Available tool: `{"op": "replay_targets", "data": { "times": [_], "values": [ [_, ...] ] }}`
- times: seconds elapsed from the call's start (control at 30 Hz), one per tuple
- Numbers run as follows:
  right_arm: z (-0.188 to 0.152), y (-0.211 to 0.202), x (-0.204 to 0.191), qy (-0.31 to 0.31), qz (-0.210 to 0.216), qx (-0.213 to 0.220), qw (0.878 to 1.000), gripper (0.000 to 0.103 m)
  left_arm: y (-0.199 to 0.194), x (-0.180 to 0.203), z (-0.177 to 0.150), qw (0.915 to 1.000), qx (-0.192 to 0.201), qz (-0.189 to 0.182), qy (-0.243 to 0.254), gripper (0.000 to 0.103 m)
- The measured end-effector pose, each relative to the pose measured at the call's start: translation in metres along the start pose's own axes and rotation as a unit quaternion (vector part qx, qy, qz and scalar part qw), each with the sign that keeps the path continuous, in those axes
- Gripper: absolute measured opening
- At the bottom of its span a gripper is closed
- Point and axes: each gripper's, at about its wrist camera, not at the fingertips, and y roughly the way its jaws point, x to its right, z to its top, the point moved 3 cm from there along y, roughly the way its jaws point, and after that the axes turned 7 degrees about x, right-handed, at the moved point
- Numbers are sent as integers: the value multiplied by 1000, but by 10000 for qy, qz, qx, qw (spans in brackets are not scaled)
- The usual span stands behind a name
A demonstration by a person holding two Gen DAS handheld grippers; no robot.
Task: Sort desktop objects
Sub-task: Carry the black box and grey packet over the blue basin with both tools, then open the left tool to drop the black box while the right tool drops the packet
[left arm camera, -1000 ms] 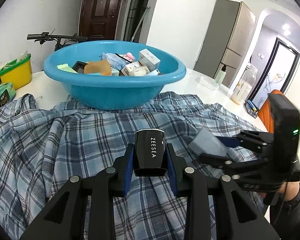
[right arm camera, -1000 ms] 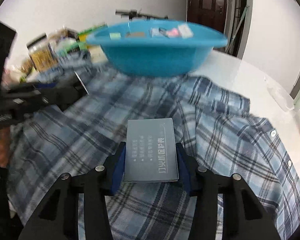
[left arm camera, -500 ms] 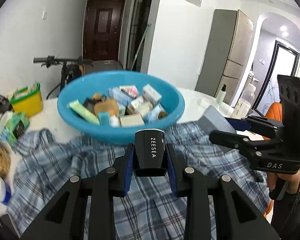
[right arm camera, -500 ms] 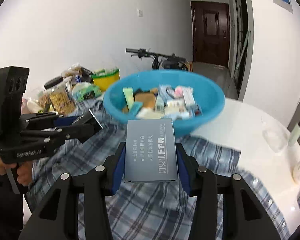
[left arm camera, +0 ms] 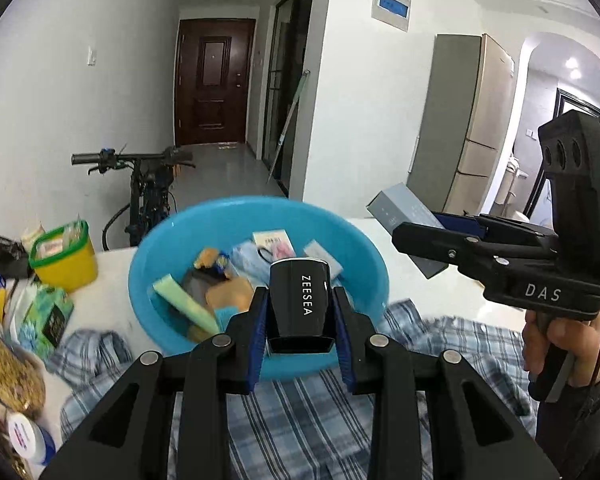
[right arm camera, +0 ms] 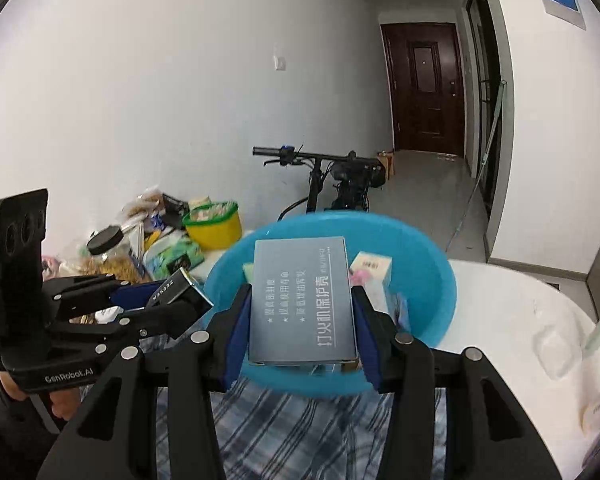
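Note:
My left gripper (left arm camera: 300,316) is shut on a black box marked ZEESEA (left arm camera: 300,304) and holds it in the air in front of the blue basin (left arm camera: 364,276). My right gripper (right arm camera: 302,320) is shut on a flat grey box with white Chinese print (right arm camera: 302,300), raised over the near rim of the same basin (right arm camera: 440,292). The basin holds several small boxes and packets. In the left wrist view the right gripper (left arm camera: 440,236) with the grey box (left arm camera: 404,212) is at the right. In the right wrist view the left gripper (right arm camera: 168,300) is at the left.
A blue plaid shirt (left arm camera: 300,420) lies on the white table (right arm camera: 512,320) under and before the basin. A yellow tub with a green rim (left arm camera: 62,256), snack bags and jars crowd the left. A small clear container (right arm camera: 556,348) and a bottle sit at the right. A bicycle (right arm camera: 340,180) stands behind.
Both grippers have risen from low over the shirt and moved forward toward the basin, each keeping its box. The basin's contents now show from above.

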Motion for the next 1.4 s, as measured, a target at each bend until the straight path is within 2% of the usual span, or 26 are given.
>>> {"op": "replay_targets", "data": {
  "times": [0.33, 0.67, 0.87, 1.4],
  "values": [
    [31, 42, 21, 166, 101, 82, 9998, 46, 42, -22, 34, 9998, 108, 188, -45, 32],
    [20, 77, 44, 304, 55, -257, 9992, 46, 91, -47, 21, 9992, -186, 313, -184, 32],
    [12, 89, 49, 341, 30, -445, 9984, 46, 98, -54, 15, 9985, -272, 438, -194, 32],
    [10, 90, 45, 312, 70, -484, 9983, 46, 104, -54, 10, 9980, -378, 504, -106, 32]
  ]
}}
